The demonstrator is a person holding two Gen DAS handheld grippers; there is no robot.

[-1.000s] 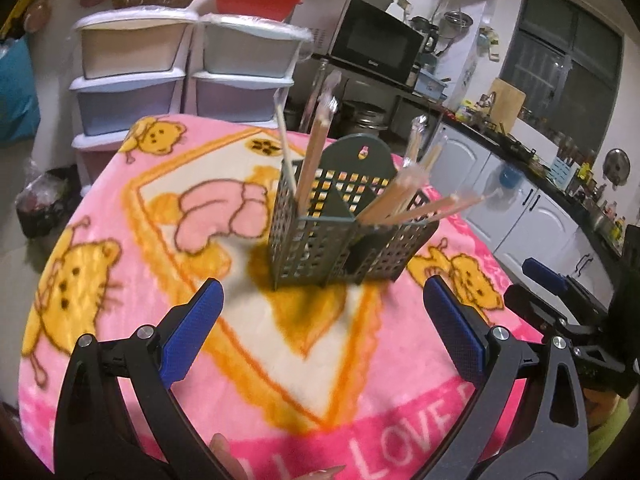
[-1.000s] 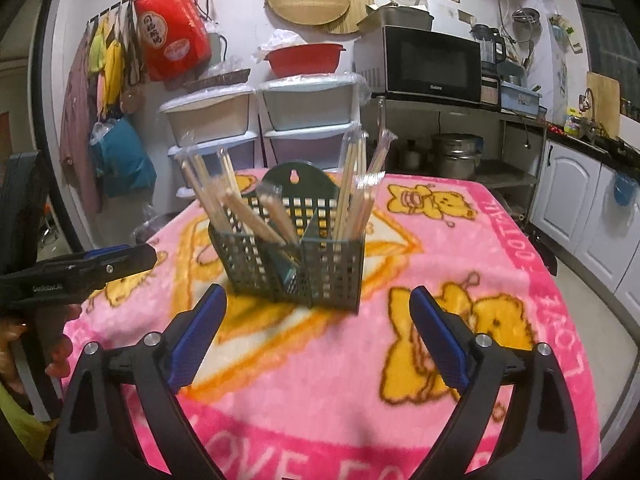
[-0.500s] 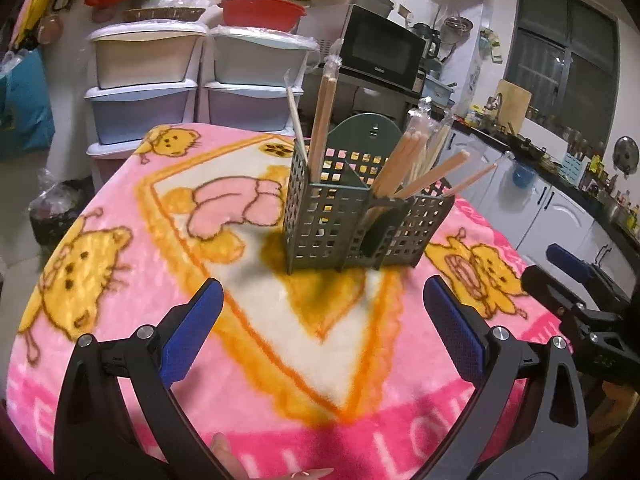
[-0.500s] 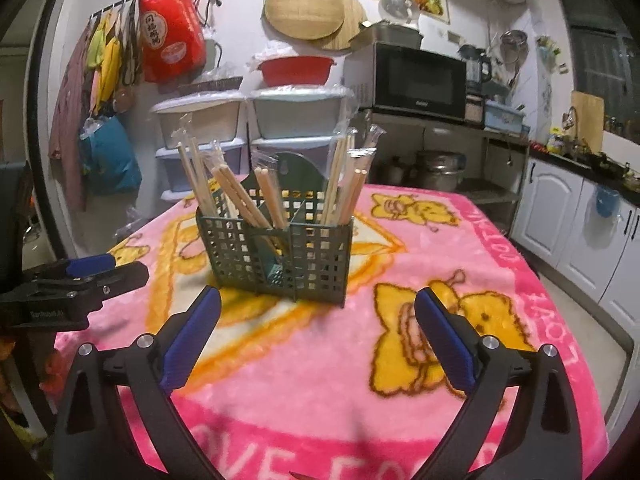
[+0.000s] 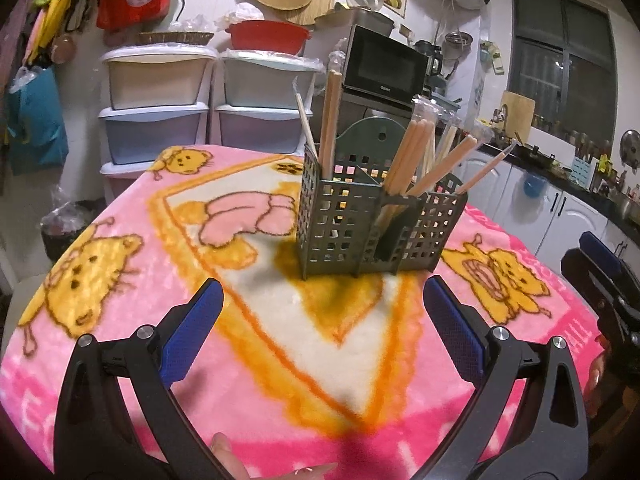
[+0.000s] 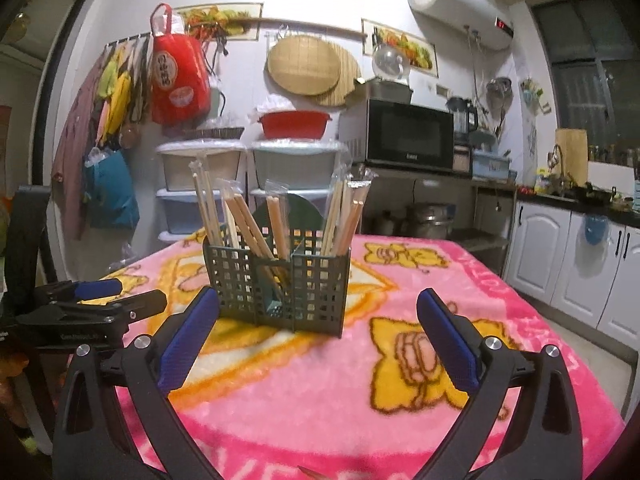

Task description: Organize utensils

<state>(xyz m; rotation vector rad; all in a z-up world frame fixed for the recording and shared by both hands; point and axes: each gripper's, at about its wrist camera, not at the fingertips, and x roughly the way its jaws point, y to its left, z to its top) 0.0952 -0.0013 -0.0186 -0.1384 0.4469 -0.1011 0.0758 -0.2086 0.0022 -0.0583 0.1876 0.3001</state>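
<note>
A dark green slotted utensil caddy (image 5: 372, 228) stands on the pink cartoon blanket (image 5: 120, 264) that covers the table. It also shows in the right wrist view (image 6: 280, 284). Several wrapped wooden chopsticks (image 5: 412, 156) stand in its compartments, also seen from the right wrist (image 6: 248, 220). My left gripper (image 5: 320, 316) is open and empty, short of the caddy. My right gripper (image 6: 318, 324) is open and empty, close in front of the caddy. The left gripper shows at the left edge of the right wrist view (image 6: 100, 300). The right gripper shows at the right edge of the left wrist view (image 5: 600, 264).
Stacked plastic drawer bins (image 5: 160, 108) stand behind the table. A microwave (image 6: 404, 136) sits on a metal shelf at the back. White kitchen cabinets (image 6: 576, 256) run along the right. A red bag (image 6: 180, 76) hangs on the wall.
Both grippers have lowered and tilted up, so the caddy looks nearer and more side-on. The chopsticks and caddy have not moved. Both grippers stay open.
</note>
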